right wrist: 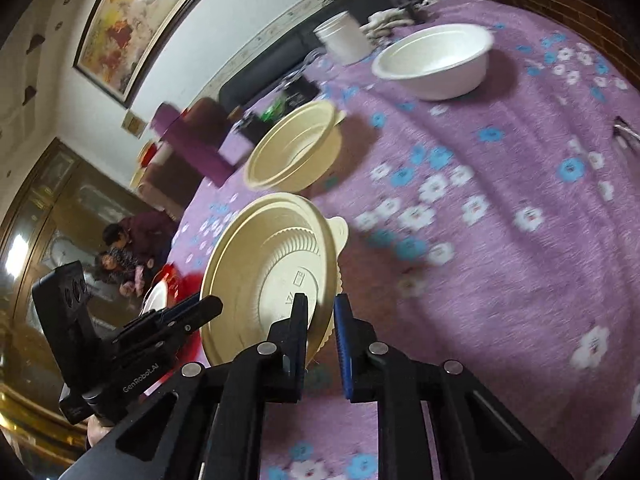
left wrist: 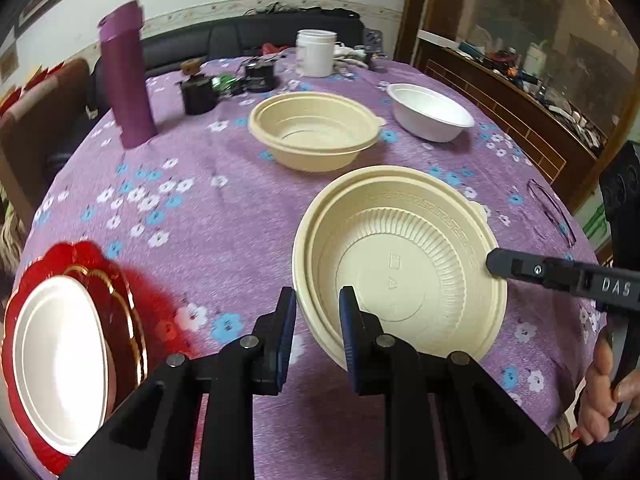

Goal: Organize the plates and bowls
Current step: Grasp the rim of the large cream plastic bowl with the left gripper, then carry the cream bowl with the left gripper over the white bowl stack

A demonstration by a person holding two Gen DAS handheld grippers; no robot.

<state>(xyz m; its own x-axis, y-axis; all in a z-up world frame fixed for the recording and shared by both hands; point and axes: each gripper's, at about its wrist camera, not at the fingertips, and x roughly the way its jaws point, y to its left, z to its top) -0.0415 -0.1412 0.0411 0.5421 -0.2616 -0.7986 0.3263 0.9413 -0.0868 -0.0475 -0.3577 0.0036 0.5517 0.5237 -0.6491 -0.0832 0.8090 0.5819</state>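
At table's near edge, between my two grippers, I am holding item one: a beige ribbed bowl [left wrist: 400, 264], lifted and tilted steeply so its open mouth is facing back toward me and to the left rather than up. Being round, it is offering no long axis; only the small tab on its rim is pointing away toward the far right. A second rim line is showing at its left edge, so it may be two nested bowls; I cannot tell for certain.

Left gripper [left wrist: 318, 312]: jaws drawn narrow, pinching the bowl's near-left rim wall between the pads. Right gripper [right wrist: 322, 320]: likewise narrow, clamped on the opposite rim.

Item two: a matching beige bowl [left wrist: 316, 132], sitting upright further back on the purple floral tablecloth [left wrist: 224, 216], apart from the held one. Item three: a white bowl [left wrist: 430, 112], upright, just beyond it to the right. Item four: a white plate [left wrist: 60, 360] resting on a red plate [left wrist: 128, 304], at the left edge.

Progress, as I am judging it: plates are already stacked; bowls are mostly still loose. The held bowl is looking due to be levelled and nested into the beige one, with the white bowl remaining
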